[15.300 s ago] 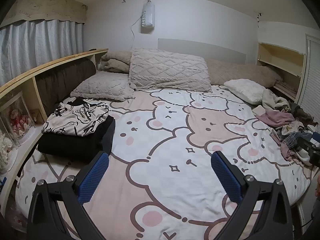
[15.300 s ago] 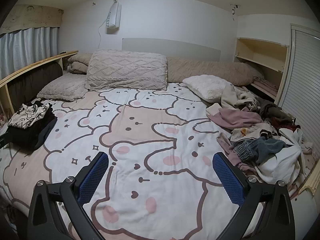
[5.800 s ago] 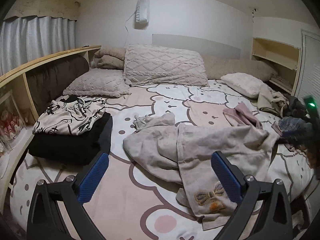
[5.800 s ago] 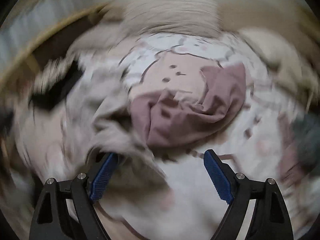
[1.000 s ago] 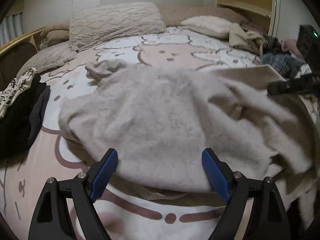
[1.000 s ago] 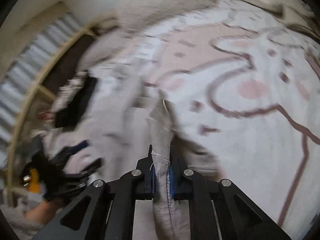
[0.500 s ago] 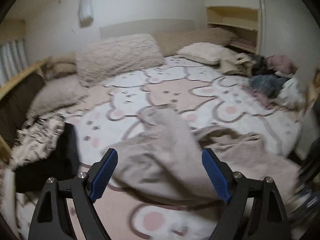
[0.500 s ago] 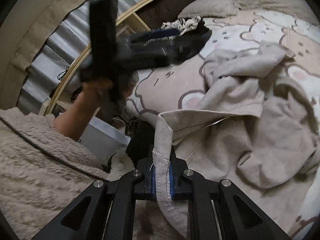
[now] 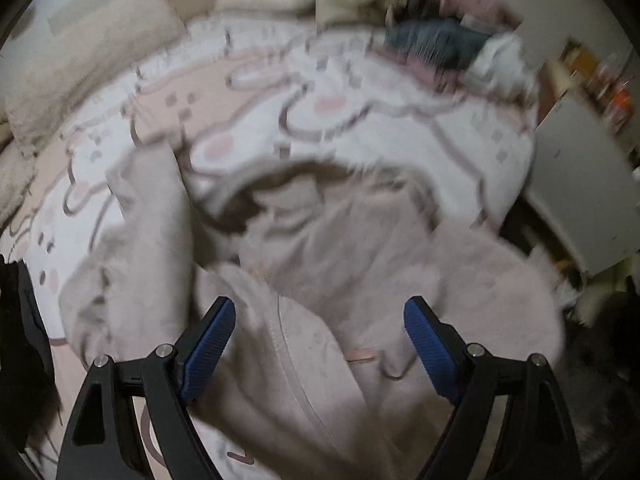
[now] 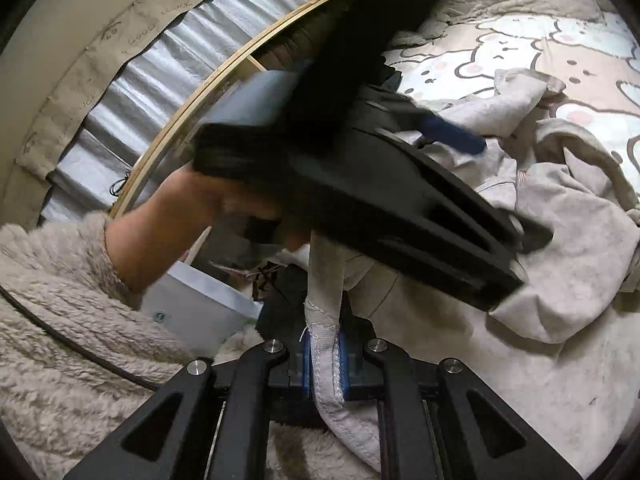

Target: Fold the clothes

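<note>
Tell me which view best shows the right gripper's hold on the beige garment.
The right wrist view: the right gripper is shut on a stitched edge of the beige garment, sharply in focus. The left wrist view shows only the garment, blurred, beneath the open left gripper.

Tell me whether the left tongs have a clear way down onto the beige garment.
Probably yes: the left tongs hang open right over the beige garment, nothing between them.

Two grippers — one spread, one clamped

Left gripper (image 9: 320,332) has its jaws wide apart; right gripper (image 10: 323,356) is pinched closed on the beige garment (image 10: 560,280) — left hand (image 10: 224,204) gripping its handle.
</note>
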A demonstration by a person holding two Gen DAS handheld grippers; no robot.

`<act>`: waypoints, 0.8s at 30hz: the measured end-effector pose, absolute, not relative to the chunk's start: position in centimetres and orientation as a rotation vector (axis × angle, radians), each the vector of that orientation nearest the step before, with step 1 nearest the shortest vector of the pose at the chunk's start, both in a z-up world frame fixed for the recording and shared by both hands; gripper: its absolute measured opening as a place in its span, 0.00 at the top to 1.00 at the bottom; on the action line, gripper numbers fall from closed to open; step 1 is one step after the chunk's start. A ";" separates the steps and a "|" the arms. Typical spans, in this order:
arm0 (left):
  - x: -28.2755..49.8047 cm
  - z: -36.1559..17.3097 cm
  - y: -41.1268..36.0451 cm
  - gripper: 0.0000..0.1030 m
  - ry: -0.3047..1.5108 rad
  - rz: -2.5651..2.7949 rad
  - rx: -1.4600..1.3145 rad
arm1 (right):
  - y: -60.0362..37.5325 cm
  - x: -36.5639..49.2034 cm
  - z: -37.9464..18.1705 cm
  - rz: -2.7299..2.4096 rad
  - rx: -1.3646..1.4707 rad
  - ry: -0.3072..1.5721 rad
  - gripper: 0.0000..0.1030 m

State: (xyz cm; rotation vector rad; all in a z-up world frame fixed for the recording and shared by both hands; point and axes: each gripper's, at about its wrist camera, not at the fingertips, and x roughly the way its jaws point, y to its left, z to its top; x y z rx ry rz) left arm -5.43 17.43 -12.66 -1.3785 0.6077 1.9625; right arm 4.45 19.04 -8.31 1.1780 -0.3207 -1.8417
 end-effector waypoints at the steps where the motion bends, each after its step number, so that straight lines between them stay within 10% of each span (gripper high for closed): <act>1: -5.6 -13.5 17.5 0.21 0.651 1.956 -1.409 | 18.8 4.5 -8.3 -1.845 1.178 -0.309 0.89; 4: -6.2 -15.4 16.5 0.58 0.724 1.967 -1.481 | 18.6 4.6 -8.5 -1.843 1.184 -0.284 0.89; 8: -7.2 -14.9 13.1 0.83 0.559 2.044 -1.508 | 18.7 3.7 -9.6 -1.837 1.209 -0.301 0.89; 24: -8.1 2.2 4.0 0.86 -0.050 2.661 -0.764 | 24.7 -2.8 -0.8 -2.343 0.930 -0.274 0.89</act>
